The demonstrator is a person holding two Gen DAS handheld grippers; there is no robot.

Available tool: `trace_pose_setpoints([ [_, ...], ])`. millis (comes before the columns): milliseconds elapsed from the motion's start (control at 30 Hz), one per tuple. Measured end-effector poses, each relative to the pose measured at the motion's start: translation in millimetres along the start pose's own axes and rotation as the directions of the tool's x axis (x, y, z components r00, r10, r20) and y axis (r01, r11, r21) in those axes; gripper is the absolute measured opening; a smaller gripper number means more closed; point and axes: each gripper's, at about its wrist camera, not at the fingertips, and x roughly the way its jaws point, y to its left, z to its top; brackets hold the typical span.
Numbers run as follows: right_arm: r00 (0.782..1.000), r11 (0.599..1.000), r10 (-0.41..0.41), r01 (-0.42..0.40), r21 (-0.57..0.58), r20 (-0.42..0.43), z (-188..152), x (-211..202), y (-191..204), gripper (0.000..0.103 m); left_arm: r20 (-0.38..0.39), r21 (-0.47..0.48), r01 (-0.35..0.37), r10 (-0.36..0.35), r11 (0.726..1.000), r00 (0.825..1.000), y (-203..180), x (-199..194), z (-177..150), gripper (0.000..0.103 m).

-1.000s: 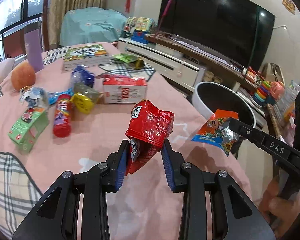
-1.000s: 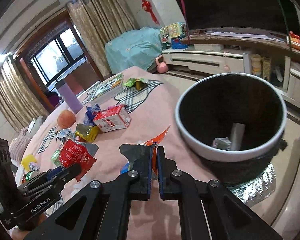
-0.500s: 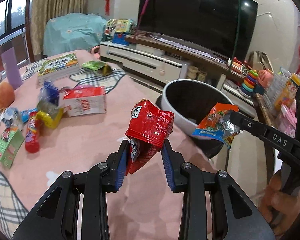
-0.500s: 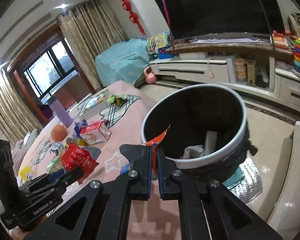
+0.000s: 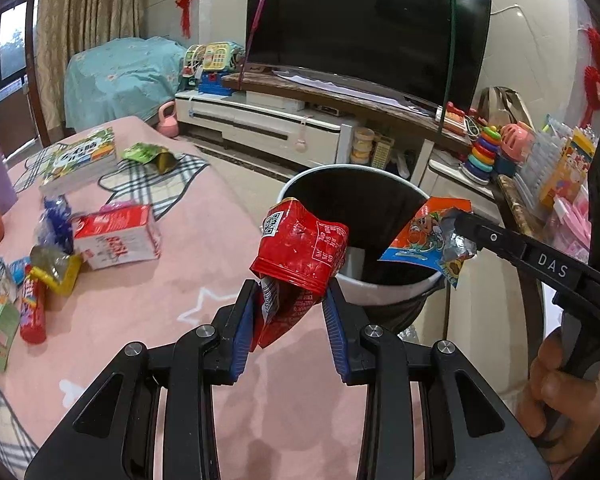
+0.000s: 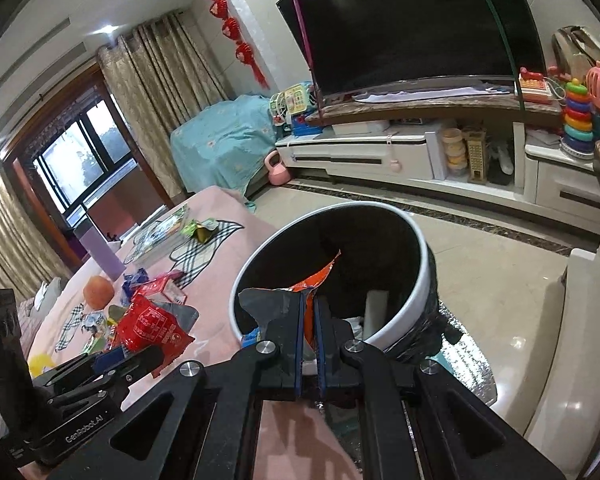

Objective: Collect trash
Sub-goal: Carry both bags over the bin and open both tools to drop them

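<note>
**Both wrappers arrive at the bin**

Your red wrapper (image 5: 300, 248), pinched low between the left gripper (image 5: 290, 312) jaws, now hangs at the trash bin (image 5: 392, 286) rim; a second ago it was over the pink tablecloth (image 5: 172, 292). The right gripper (image 6: 309, 320), jaws pressed on the orange wrapper (image 6: 320, 280), has reached the bin's mouth. Release looks next; more litter waits on the table.

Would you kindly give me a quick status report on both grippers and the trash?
Left gripper shut on crumpled red snack wrapper, near the bin. Right gripper shut on orange foil wrapper, over round white-rimmed trash bin. Nothing blocking.
</note>
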Motion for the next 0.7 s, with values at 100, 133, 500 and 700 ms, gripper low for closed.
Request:
trace_pose_setpoints([
  [100,1.0,1.0,-0.007,0.007,0.002,0.003,4.3,2.0,-4.4,0.005,0.001,0.011,0.004,-0.004,1.0,1.0,-4.8,3.7,5.9,0.032],
  [133,1.0,1.0,-0.01,0.01,0.002,0.004,5.3,2.3,-5.2,0.005,0.001,0.015,0.005,-0.005,1.0,1.0,-7.8,5.8,8.8,0.032],
  [500,0.999,0.999,-0.04,0.04,0.008,-0.002,20.3,11.5,-22.1,0.005,-0.025,0.057,0.018,-0.016,0.998,1.0,-30.8,28.8,24.3,0.032],
  [700,0.999,0.999,-0.044,0.044,0.011,-0.017,24.0,19.6,-28.1,0.005,-0.048,0.069,0.018,-0.014,0.997,0.999,-37.4,41.1,25.9,0.033],
])
